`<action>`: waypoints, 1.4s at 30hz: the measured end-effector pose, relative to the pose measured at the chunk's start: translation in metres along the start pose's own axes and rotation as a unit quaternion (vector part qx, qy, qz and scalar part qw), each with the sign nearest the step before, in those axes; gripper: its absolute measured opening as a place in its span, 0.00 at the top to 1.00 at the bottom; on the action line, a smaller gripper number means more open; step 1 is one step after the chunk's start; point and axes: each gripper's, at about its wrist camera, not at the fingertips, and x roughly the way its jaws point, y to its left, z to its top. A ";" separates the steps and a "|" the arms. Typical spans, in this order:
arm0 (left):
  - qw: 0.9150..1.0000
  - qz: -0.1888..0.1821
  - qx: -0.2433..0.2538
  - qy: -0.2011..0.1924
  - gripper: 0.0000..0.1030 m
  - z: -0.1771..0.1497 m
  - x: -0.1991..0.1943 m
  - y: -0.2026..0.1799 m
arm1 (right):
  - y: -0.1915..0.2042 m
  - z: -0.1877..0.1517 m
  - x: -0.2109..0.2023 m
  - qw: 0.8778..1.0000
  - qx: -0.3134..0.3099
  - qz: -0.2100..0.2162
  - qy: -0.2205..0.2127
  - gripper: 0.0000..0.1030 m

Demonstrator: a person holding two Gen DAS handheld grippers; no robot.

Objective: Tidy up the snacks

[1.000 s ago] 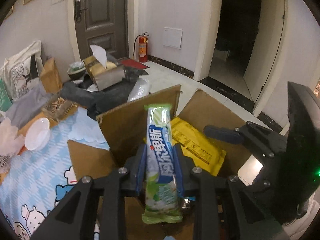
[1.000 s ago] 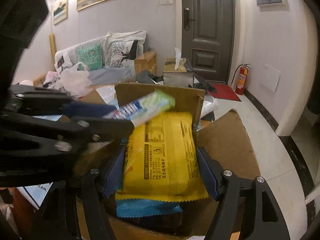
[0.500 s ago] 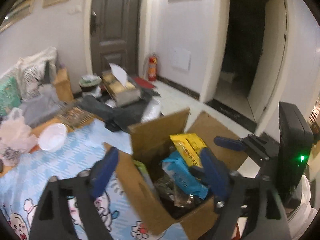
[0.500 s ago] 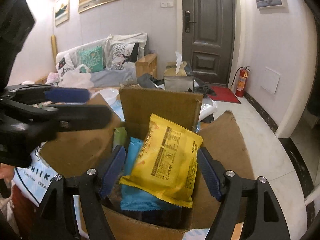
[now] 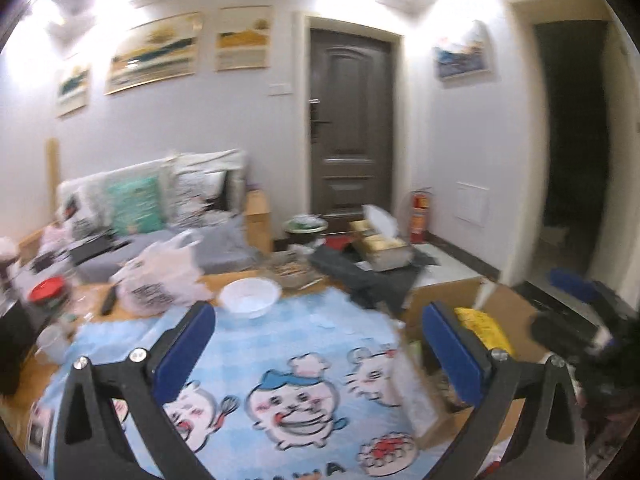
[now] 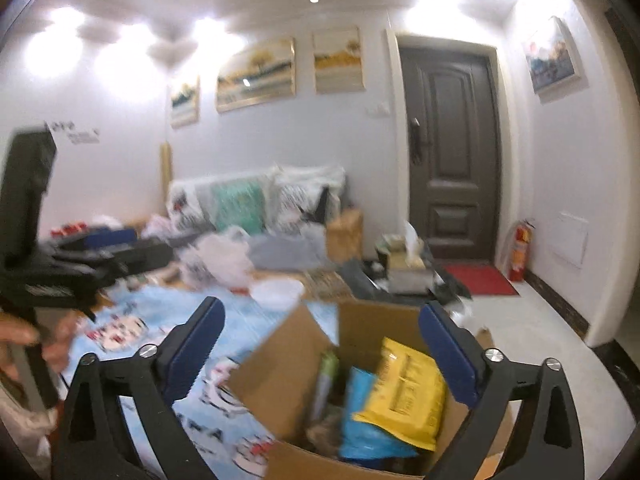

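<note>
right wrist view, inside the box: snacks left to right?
In the cardboard box: green packet → blue packet → yellow packet, which partly overlies the blue one.

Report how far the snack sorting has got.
Done: the cardboard box already holds the yellow packet, a blue packet and a green stick pack. In hand: nothing; the left gripper and right gripper are both open and empty. Left: no loose snack shows on the blue cartoon cloth, so what remains cannot be told from these blurred views.
</note>
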 end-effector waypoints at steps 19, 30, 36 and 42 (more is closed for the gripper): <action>0.998 0.044 -0.018 0.040 0.01 -0.035 0.009 0.016 | 0.031 -0.021 0.014 0.999 -0.015 0.026 0.028 0.00; 0.998 0.040 -0.017 0.040 0.01 -0.034 0.009 0.014 | 0.029 -0.022 0.010 0.999 -0.013 0.023 0.030 0.00; 0.998 0.036 -0.017 0.042 0.01 -0.034 0.010 0.014 | 0.027 -0.024 0.010 0.999 -0.011 0.019 0.033 0.00; 0.998 0.032 -0.017 0.043 0.01 -0.034 0.009 0.014 | 0.027 -0.024 0.010 0.999 -0.011 0.018 0.033 0.00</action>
